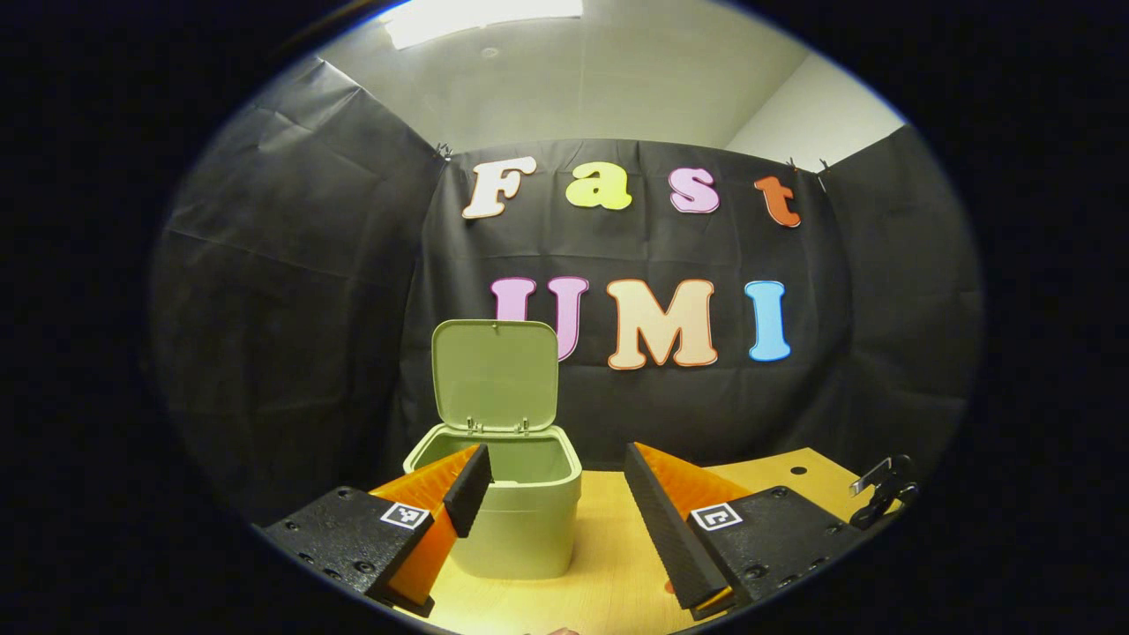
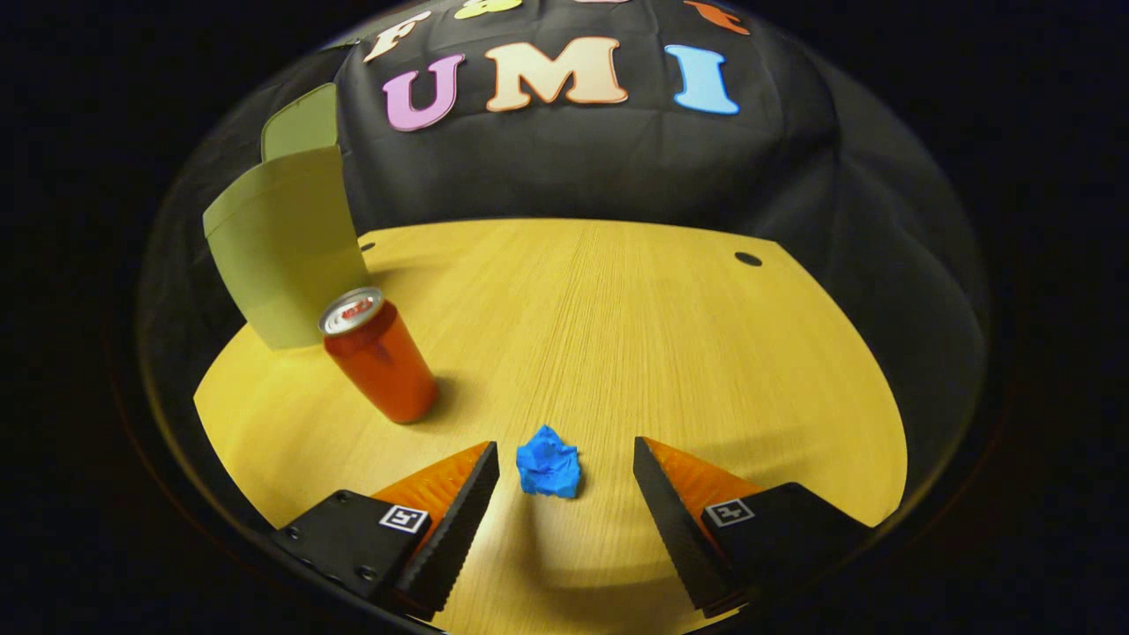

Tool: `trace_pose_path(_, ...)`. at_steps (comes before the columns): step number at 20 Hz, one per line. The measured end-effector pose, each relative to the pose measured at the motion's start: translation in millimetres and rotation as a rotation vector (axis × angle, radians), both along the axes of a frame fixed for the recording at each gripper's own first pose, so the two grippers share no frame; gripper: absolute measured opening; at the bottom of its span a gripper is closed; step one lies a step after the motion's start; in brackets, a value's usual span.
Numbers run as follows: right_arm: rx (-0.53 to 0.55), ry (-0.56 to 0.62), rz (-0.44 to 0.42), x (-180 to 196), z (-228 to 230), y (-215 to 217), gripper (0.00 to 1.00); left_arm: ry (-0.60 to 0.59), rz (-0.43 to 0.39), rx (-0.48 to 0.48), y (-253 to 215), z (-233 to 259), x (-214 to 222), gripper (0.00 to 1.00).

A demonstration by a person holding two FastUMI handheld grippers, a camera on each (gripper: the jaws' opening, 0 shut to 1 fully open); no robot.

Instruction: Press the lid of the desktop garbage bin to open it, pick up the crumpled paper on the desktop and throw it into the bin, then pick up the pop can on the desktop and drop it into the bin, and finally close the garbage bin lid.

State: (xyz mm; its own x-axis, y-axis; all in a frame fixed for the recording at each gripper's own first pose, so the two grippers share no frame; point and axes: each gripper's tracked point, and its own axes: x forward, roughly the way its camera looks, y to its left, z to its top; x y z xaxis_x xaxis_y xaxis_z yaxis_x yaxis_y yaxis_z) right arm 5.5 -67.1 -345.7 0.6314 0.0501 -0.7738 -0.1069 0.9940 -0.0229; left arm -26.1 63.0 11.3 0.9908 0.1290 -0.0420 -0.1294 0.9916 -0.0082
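Now the bin lid (image 1: 494, 375) stands open; the right gripper (image 2: 564, 476), jaws apart, brackets the blue crumpled paper (image 2: 548, 463); next it should descend and close, while the left gripper (image 1: 554, 485) waits open

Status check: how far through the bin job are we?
Done: bin is open, lid standing upright. In hand: right tool is open, fingers either side of the blue crumpled paper, not yet gripping it. Left tool is open near the bin, holding nothing. Left: drop paper in, then the pop can upright beside the bin, then close the lid.
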Motion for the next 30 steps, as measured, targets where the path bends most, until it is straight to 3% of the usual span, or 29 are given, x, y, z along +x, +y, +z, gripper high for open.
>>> trace_pose_path(2, 0.033, 0.073, 0.064, -4, -17, 8, 0.85, 0.019, 0.022, 0.025, -3, -3, -6, 0.92)
trace_pose_path(5, 0.030, 0.067, 0.102, 5, -20, 6, 0.31, 0.043, 0.037, 0.052, -11, -8, -13, 0.89)
trace_pose_path(9, 0.036, 0.034, 0.084, 14, -14, 5, 0.07, 0.042, -0.002, 0.028, -25, -12, -8, 0.89)
trace_pose_path(15, 0.061, -0.193, 0.022, 48, 79, 26, 0.07, 0.019, -0.089, -0.024, -19, -12, 22, 0.91)
trace_pose_path(18, 0.041, -0.321, 0.048, 68, 139, 51, 0.07, 0.012, -0.117, -0.027, -4, -15, 34, 0.89)
trace_pose_path(21, 0.031, -0.446, 0.077, 90, 190, 91, 0.07, 0.003, -0.133, -0.047, 16, -16, 43, 0.89)
trace_pose_path(30, 0.149, -0.673, 0.244, 145, 293, 250, 0.07, 0.066, -0.119, -0.076, 94, -52, 44, 0.92)
